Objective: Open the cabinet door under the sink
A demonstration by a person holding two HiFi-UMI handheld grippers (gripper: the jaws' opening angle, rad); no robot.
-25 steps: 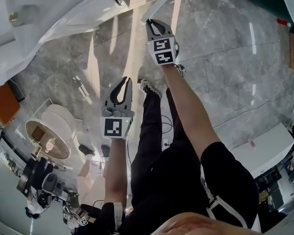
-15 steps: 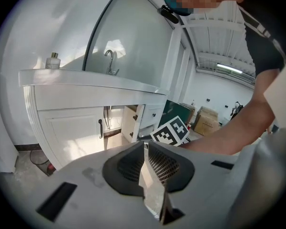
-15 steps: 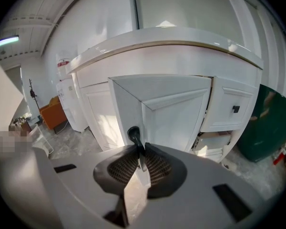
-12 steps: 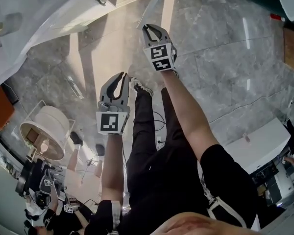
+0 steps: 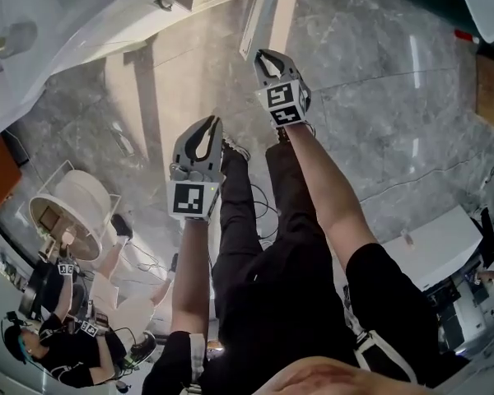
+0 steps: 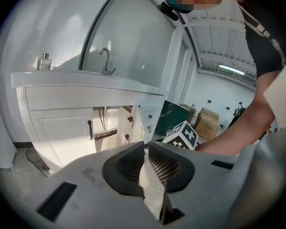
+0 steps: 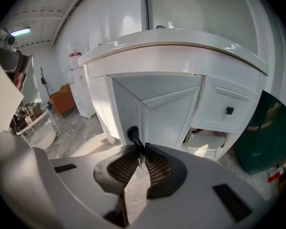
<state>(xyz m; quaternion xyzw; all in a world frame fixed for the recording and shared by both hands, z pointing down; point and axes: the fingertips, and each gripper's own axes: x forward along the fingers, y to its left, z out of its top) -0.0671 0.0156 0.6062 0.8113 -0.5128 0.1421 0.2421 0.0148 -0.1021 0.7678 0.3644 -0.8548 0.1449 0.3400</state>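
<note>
The white sink cabinet [image 6: 86, 87] has one door [image 7: 157, 113] swung open. In the right gripper view its black handle [image 7: 132, 133] runs down between the tips of my right gripper [image 7: 141, 149], which is shut on it. The head view shows that gripper [image 5: 263, 54] at the low edge of the open door [image 5: 259, 15]. My left gripper [image 5: 210, 123] hangs lower left over the floor, shut and holding nothing. In its own view, the left gripper [image 6: 146, 144] looks at the second door [image 6: 66, 132], which is closed, and the open cabinet inside [image 6: 107, 125].
A drawer with a black knob [image 7: 229, 110] sits right of the open door, with a dark green object [image 7: 271, 128] beyond it. A round white tub [image 5: 70, 212] stands on the marble floor at the left and a white box [image 5: 432, 249] at the right. A person [image 5: 58, 352] crouches lower left.
My right gripper has drawn back toward me with the handle, and the door has swung further out. The left gripper has stayed shut and has barely moved.
</note>
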